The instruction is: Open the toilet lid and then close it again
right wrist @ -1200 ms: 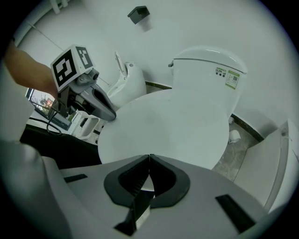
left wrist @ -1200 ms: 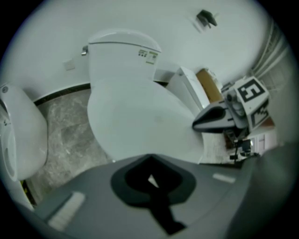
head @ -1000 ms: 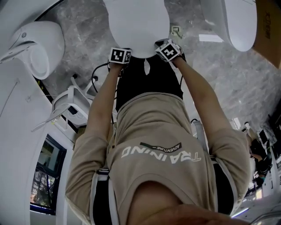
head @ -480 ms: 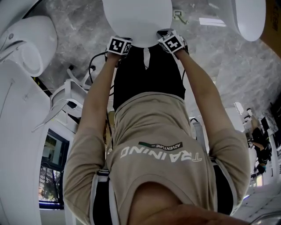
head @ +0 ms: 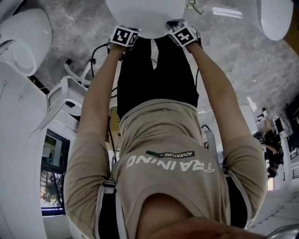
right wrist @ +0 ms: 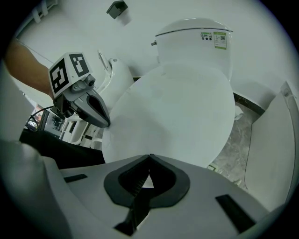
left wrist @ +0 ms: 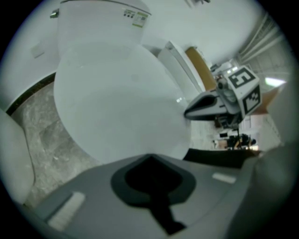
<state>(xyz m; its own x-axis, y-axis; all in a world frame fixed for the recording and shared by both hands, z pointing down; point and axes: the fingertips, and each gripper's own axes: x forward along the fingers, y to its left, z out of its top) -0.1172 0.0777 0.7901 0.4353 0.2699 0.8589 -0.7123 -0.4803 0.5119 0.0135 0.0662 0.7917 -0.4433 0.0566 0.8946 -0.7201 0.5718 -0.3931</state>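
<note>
Claws [left wrist: 149,157] [right wrist: 149,157] lower — lid [head: 145,14] perhaps down

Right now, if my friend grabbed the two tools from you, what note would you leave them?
Left tool: shut, nothing held, tip at the front rim of the toilet lid.
Right tool: shut too, empty, tip at the same rim, on the other side.
The lid: lying low in front of the tank; fully down or not, I can't tell.
Done: unclear whether it was already opened.
Left: if not, lift it up, then set it down flat and pull both tools away.
</note>
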